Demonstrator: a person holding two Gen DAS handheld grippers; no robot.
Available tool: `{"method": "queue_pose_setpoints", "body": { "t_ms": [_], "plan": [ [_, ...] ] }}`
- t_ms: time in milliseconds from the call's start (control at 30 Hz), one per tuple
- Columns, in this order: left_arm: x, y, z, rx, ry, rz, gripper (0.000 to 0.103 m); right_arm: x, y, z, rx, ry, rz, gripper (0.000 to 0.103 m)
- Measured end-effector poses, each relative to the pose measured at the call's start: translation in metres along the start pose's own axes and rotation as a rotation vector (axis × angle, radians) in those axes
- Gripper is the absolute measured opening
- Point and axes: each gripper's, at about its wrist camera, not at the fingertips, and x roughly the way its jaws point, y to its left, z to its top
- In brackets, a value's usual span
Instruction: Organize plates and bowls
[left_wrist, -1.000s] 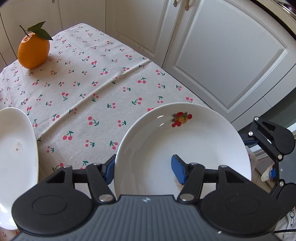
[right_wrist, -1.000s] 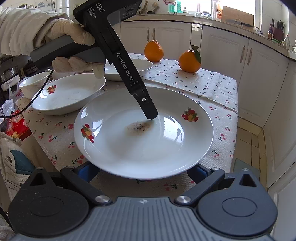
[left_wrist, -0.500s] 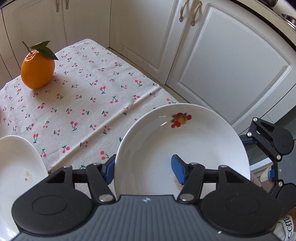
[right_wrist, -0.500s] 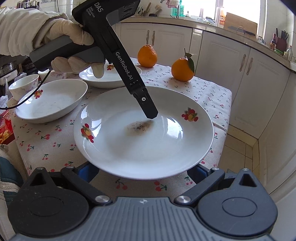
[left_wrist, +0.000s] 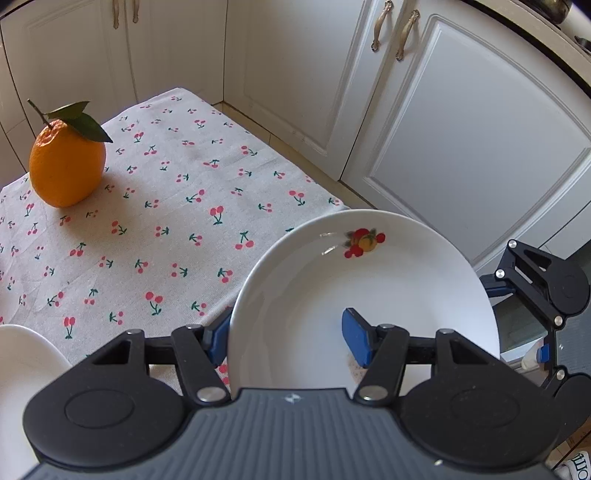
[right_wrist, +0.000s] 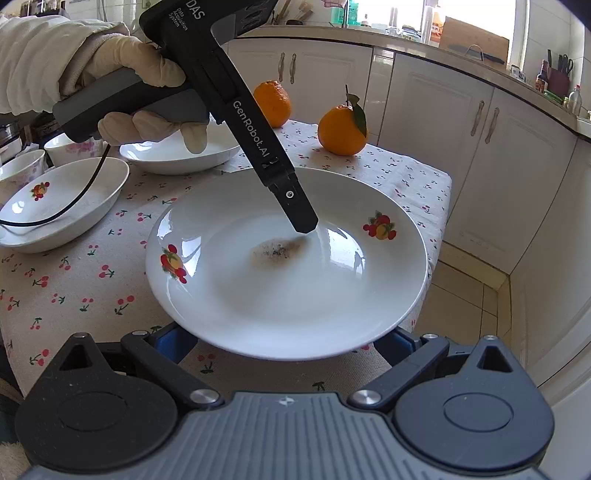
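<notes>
1. The left gripper (left_wrist: 288, 338) clamps the rim of a white plate with fruit decals (left_wrist: 369, 288) – one blue pad inside the well, the other beneath the rim
2. The right gripper (right_wrist: 284, 341) sits at the plate's near edge; its blue fingers are spread wide under the rim, and contact cannot be made out
3. The plate has a brown stain (right_wrist: 277, 251) at its centre and is over the corner of the cherry-print tablecloth (left_wrist: 155, 206)
4. Left of it sit a shallow bowl (right_wrist: 55, 206) and another dish (right_wrist: 177, 155) – behind the gloved hand (right_wrist: 140, 96)
5. Farther back stand two oranges, one leafy (right_wrist: 341, 125), then white cabinets (left_wrist: 461, 129)
</notes>
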Motion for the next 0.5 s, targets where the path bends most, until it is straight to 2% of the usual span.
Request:
{"method": "queue_pose_setpoints", "body": {
  "t_ms": [500],
  "plan": [
    [0.018,0.011,0.006,-0.018,-0.004,0.001,0.061,0.016,-0.014,0.002,0.069,0.019,0.021,0.102]
  ]
}}
